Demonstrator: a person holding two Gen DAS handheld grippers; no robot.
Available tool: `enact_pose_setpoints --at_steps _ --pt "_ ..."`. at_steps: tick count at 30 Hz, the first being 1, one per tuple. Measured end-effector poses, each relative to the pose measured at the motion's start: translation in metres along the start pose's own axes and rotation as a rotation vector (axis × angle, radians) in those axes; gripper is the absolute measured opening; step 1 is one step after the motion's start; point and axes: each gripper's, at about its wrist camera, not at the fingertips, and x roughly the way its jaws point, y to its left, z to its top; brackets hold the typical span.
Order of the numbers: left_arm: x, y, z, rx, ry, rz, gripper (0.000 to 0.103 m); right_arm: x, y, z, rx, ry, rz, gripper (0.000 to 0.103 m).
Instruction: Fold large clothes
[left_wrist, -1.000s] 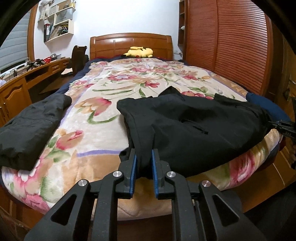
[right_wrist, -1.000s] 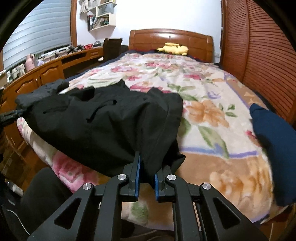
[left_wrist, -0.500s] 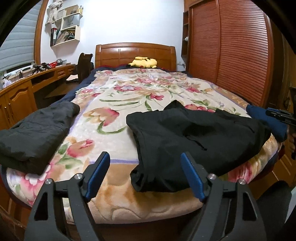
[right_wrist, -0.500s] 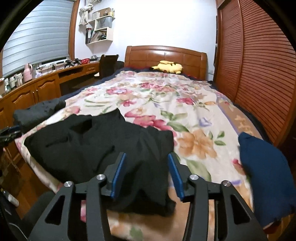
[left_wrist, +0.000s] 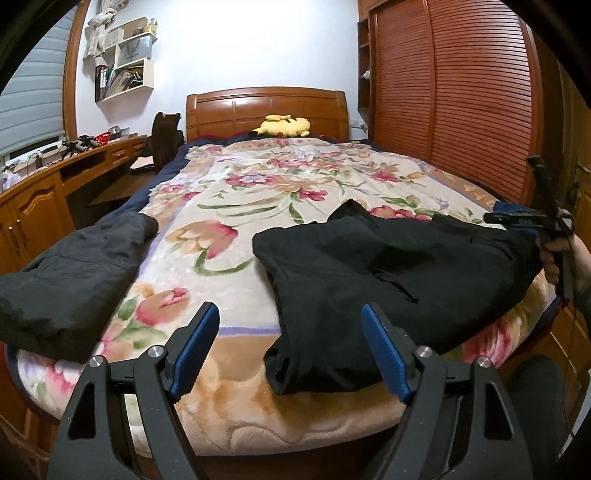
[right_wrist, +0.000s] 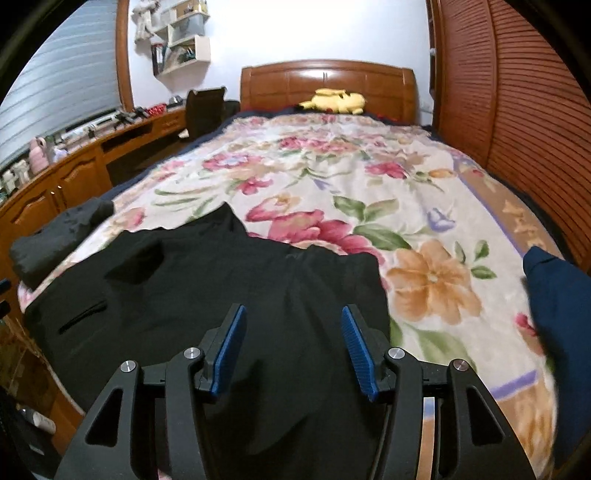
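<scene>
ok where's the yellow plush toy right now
In both wrist views the yellow plush toy lies at the far end of the bed, against the wooden headboard.

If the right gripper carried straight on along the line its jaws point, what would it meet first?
Most likely the black garment lying on the floral blanket. The right gripper is angled down over it, jaws opening with only that fabric showing between them. Depth is unclear, so how soon is uncertain.

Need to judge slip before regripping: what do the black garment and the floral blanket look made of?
Black garment: smooth, matte woven fabric, probably synthetic; it drapes in soft folds without sheen. Floral blanket: plush fleece-like pile; fuzzy, embossed surface at its near edge.
</scene>
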Motion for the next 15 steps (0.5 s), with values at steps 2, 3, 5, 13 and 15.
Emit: enact_pose_setpoints --at_steps 2,3,5,13,15 --pt "0.004 -0.001 0.001 0.002 0.005 -0.007 0.08 0.009 0.0 0.013 -0.02 0.019 -0.01 0.056" --pt "0.007 -0.002 0.002 0.008 0.01 -0.01 0.08 0.015 -0.001 0.019 -0.025 0.032 -0.004 0.056" --pt "0.014 -0.005 0.004 0.02 0.019 -0.016 0.08 0.026 -0.001 0.03 -0.036 0.066 -0.013 0.056" --pt "0.039 -0.015 0.011 0.03 0.034 -0.036 0.08 0.092 0.006 0.058 -0.089 0.222 0.003 0.056" --pt "0.042 -0.018 0.011 0.032 0.036 -0.044 0.08 0.109 0.009 0.057 -0.098 0.268 0.012 0.056"
